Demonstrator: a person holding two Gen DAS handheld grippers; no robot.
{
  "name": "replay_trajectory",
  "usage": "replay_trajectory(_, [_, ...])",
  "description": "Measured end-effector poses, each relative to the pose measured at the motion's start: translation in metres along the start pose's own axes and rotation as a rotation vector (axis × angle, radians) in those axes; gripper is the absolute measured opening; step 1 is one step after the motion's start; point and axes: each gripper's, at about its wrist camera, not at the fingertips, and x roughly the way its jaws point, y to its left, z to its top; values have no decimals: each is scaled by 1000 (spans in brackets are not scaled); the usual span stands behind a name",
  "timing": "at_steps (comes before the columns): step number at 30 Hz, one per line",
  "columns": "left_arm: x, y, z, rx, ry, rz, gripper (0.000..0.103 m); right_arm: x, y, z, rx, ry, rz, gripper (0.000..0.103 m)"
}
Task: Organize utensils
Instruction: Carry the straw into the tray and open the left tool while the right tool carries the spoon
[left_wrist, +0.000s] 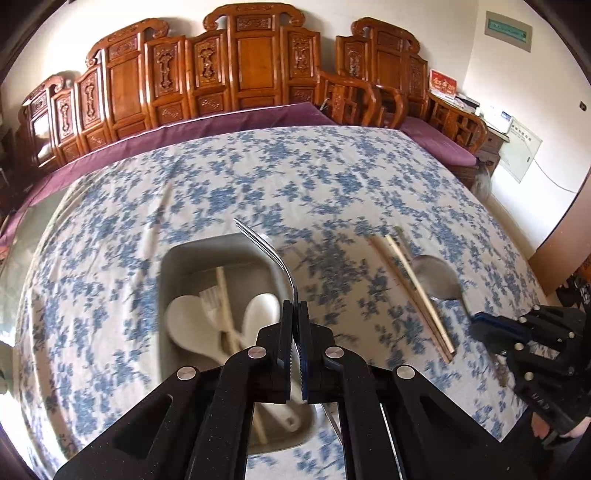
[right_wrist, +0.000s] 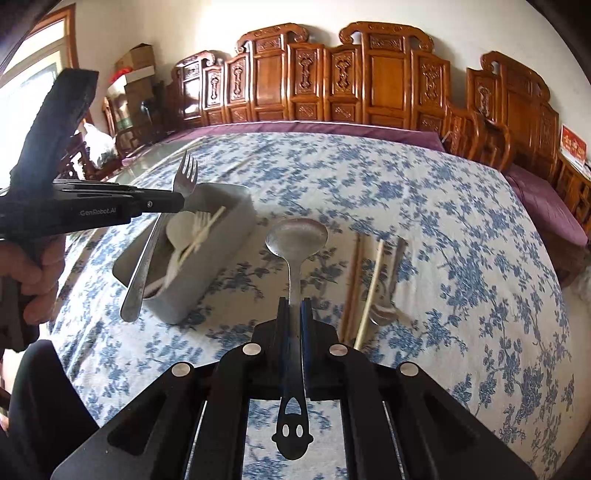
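Over the tray: left gripper (left_wrist: 295, 314) holds a shiny metal fork (left_wrist: 271, 254) above the grey rectangular plastic tray (left_wrist: 177, 258), jaws clamped on the handle, tines up.
Tray contents: two white rounded ceramic spoons (left_wrist: 184, 317), a white plastic fork (left_wrist: 210, 295) and pale wooden chopsticks (left_wrist: 225, 302), lying crossed and heaped together.
Tray position: on the tablecloth, left of the loose utensils.
Right gripper (right_wrist: 295, 306): jaws closed on the flat handle of a dull matte metal spoon (right_wrist: 295, 236), bowl forward and level; the handle end has a cut-out smiling face.
On the cloth: a pair of long pale wooden chopsticks (right_wrist: 365, 288) side by side, a second metal spoon (right_wrist: 388, 302) just beside them, partly hidden.
Surface: white cotton tablecloth with blue floral print (right_wrist: 424, 206), lightly creased.
Behind: carved reddish-brown wooden bench (right_wrist: 369, 85) with purple cushion (right_wrist: 332, 129).
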Motion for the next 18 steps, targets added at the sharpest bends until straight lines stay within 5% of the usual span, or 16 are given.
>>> replay_trajectory(18, [42,61,4,-27,79,70,2,24,56,32,-56,-12,51,8])
